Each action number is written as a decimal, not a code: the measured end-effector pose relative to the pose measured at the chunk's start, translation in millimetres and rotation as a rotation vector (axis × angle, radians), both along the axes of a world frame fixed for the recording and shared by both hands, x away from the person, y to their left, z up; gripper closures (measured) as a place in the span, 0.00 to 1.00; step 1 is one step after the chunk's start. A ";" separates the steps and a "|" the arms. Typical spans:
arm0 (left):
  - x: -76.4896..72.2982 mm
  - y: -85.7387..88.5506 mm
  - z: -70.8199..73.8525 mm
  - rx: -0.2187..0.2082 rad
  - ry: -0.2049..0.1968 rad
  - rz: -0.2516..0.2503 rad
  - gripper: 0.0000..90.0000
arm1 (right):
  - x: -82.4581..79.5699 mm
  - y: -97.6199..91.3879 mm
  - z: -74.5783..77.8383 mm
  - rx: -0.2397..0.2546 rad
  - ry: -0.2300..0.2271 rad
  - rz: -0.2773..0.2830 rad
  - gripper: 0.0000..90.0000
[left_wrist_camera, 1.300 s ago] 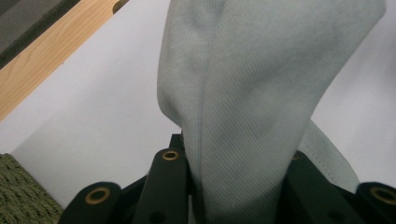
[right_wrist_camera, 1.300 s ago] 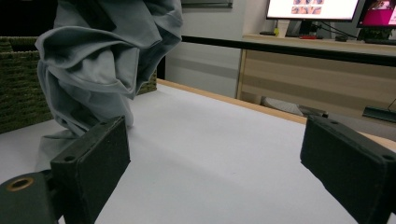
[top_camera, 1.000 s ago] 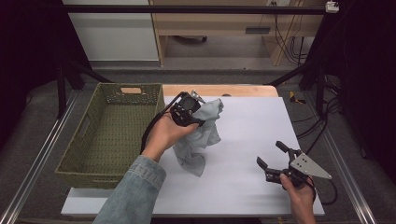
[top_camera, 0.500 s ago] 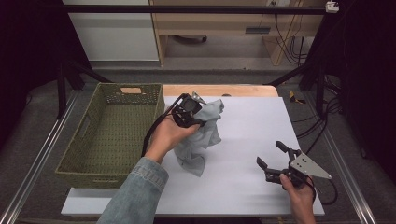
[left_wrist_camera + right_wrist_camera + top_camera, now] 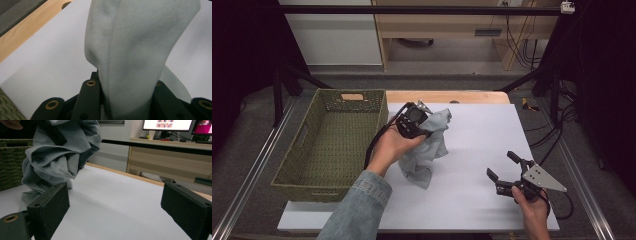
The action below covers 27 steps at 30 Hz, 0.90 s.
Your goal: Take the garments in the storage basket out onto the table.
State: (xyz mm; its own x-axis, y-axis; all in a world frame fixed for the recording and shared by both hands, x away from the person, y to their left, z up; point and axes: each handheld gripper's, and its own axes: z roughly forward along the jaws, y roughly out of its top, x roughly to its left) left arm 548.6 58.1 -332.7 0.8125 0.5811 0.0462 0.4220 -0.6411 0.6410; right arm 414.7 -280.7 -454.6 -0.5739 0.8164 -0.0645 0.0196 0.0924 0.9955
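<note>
green woven basket (image 5: 332,145), white tabletop (image 5: 482,135)

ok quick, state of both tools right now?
Left tool: closed on the grey cloth, held up off the white table.
Right tool: open, holding nothing.

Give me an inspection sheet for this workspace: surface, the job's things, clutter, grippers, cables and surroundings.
Surface: white table top, light wood edge at the far side.
Job's things: grey-blue cloth, bunched and hanging from the left gripper, its lower end on the table; green woven basket left of it, nothing seen inside.
Clutter: nothing seen on the table.
Grippers: left gripper shut on the cloth, raised above the table; right gripper open, low at the near right, holding nothing.
Cables: black cable trailing from the left gripper; another loops from the right gripper.
Surroundings: wooden desk behind, loose cables on the floor, monitors in the right gripper view.
</note>
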 end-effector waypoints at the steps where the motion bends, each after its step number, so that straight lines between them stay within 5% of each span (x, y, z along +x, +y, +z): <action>1: 0.0 0.6 0.0 0.011 0.000 -0.005 0.81 | -0.1 0.0 0.1 -0.002 0.002 0.000 0.09; 27: 2.3 2.4 -21.0 -0.012 0.019 0.024 0.81 | 0.0 2.1 -0.5 -0.006 0.002 0.002 0.09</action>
State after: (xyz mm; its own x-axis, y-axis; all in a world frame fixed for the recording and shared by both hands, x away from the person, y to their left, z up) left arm 550.9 60.5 -353.7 0.7990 0.6009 0.0236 0.4493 -0.6227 0.6406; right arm 414.7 -278.7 -455.1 -0.5755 0.8150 -0.0681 0.0215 0.0984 0.9949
